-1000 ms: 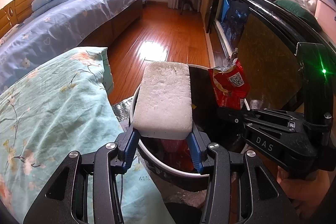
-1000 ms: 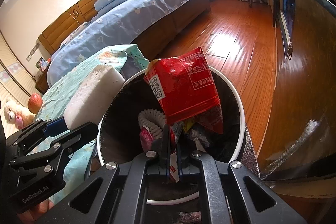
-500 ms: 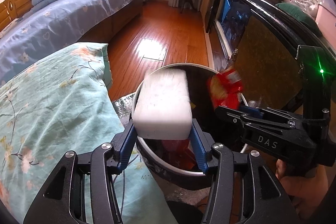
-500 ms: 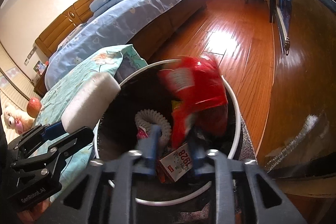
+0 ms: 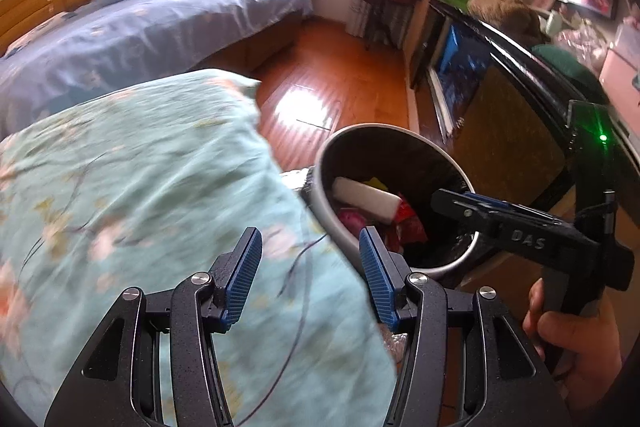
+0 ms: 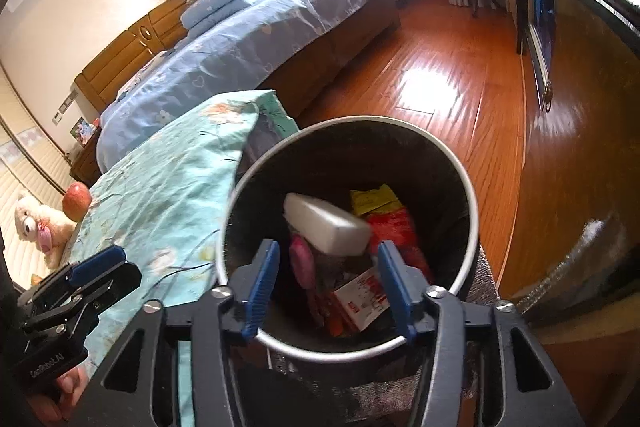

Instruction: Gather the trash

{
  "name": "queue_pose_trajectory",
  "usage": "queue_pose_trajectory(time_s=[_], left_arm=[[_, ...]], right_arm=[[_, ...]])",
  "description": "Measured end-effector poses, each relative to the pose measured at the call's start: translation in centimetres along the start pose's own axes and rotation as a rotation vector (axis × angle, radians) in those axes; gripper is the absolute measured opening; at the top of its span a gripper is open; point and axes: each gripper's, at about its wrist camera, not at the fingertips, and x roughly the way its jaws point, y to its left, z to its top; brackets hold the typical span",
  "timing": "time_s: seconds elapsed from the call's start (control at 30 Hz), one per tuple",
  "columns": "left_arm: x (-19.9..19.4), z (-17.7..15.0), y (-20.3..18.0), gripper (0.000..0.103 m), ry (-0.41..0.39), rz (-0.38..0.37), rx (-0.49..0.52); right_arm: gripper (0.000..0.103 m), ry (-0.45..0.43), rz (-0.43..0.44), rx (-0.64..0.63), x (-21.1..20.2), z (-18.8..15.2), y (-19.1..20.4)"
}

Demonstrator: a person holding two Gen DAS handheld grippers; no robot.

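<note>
A white foam block (image 6: 326, 225) is lying tilted inside the round trash bin (image 6: 471, 199), resting on a red snack wrapper (image 6: 394, 231), a yellow packet and a pink item. The right gripper (image 6: 326, 287) is hovering over the bin's near rim, its jaws just opening and gripping nothing. The left gripper (image 5: 308, 275) is hanging over the teal floral bedspread (image 5: 140, 167) beside the bin, jaws apart and empty. A red apple (image 6: 76, 202) and a plush toy (image 6: 38, 227) are sitting on that bedspread.

"DAS" on right gripper (image 5: 452, 201), "GenRobot.AI" on left gripper (image 6: 100, 267)
</note>
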Motion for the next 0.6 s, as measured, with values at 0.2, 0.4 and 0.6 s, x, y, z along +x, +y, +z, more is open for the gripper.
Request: queue_pose_trajectory(time_s=[0.2, 0.4, 0.6], left_arm=[[-4.2, -3.8, 3.6, 0.057, -0.057, 0.065, -0.074], [-8.3, -6.6, 6.4, 0.057, -0.132, 0.136, -0.121], [-13.9, -7.1, 7.0, 0.062, -0.273, 0.192, -0.121]], right_arm=[[0.082, -0.093, 0.044, -0.022, -3.1, -2.4, 4.2], [0.083, -0.168, 0.037, -0.079, -5.1, -5.3, 8.6], [0.092, -0.283, 0.029, -0.183, -8.9, -5.8, 12.7]])
